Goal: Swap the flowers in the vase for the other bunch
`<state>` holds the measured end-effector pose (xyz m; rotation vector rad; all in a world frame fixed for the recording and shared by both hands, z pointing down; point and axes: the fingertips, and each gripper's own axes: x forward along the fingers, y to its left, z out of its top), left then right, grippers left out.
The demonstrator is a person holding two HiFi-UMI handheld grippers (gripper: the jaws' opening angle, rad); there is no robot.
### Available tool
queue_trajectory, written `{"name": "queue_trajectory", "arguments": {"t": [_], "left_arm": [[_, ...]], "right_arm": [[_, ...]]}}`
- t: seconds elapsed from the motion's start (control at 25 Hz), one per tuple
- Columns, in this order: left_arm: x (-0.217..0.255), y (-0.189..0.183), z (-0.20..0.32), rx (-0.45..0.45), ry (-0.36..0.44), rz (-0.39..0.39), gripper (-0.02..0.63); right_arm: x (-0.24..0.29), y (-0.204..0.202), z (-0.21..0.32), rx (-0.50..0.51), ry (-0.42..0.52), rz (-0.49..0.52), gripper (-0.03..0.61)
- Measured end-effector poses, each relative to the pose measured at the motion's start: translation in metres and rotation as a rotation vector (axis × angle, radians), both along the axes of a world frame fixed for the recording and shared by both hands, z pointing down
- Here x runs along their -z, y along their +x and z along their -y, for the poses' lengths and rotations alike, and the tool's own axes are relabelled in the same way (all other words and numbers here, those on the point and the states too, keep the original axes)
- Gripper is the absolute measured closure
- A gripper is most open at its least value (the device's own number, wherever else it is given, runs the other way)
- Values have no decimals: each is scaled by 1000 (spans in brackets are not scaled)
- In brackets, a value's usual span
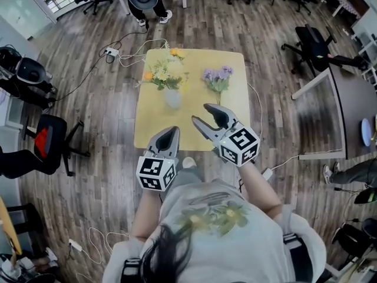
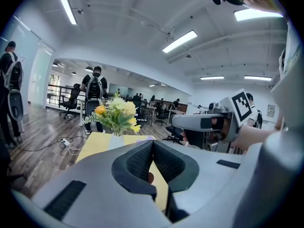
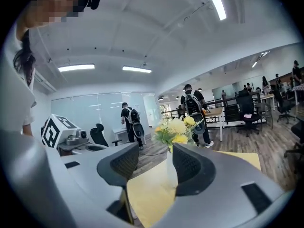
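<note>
A pale vase (image 1: pixel 172 99) stands near the middle of the yellow table (image 1: pixel 150 131) and holds a yellow, white and orange bunch (image 1: pixel 166 73). A purple bunch (image 1: pixel 217 78) lies flat on the table to the right of it. My left gripper (image 1: pixel 171 130) hovers over the table's near edge, jaws shut and empty, short of the vase. My right gripper (image 1: pixel 202 114) is open and empty, just right of and nearer than the vase. In the right gripper view the vase (image 3: pixel 170 167) and its flowers (image 3: pixel 175 129) show beyond the open jaws (image 3: pixel 154 158). The left gripper view shows the flowers (image 2: pixel 115 116) ahead to the left.
Office chairs (image 1: pixel 52 135) (image 1: pixel 315 46) stand around the table, and a grey desk (image 1: pixel 347 108) is at the right. Cables and a power strip (image 1: pixel 111 52) lie on the wooden floor behind the table. A person (image 1: pixel 147 2) stands at the far side.
</note>
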<state>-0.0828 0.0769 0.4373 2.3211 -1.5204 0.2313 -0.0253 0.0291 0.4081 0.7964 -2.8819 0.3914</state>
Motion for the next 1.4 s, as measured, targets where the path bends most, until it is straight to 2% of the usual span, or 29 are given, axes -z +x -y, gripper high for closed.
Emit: {"name": "queue_trajectory", "arguments": {"t": [0.16, 0.52, 0.84, 1.16, 1.32, 1.4], "left_arm": [[-7, -23, 34, 13, -11, 3, 595], [-18, -77, 86, 20, -12, 5, 595], [-27, -91, 102, 36, -19, -7, 595], [-33, -121, 110, 72, -27, -16, 595], [-37, -133, 113, 82, -42, -19, 595], [-38, -137, 116, 84, -47, -21, 595]], "right_arm": [[-5, -21, 43, -17, -3, -13, 336], [-18, -67, 112, -91, -16, -43, 314], [-31, -88, 150, -80, -36, -121, 305], [-71, -124, 171, -59, -109, -254, 307], [-74, -137, 172, -30, -68, -270, 312], [-73, -141, 175, -26, -60, -258, 384]]}}
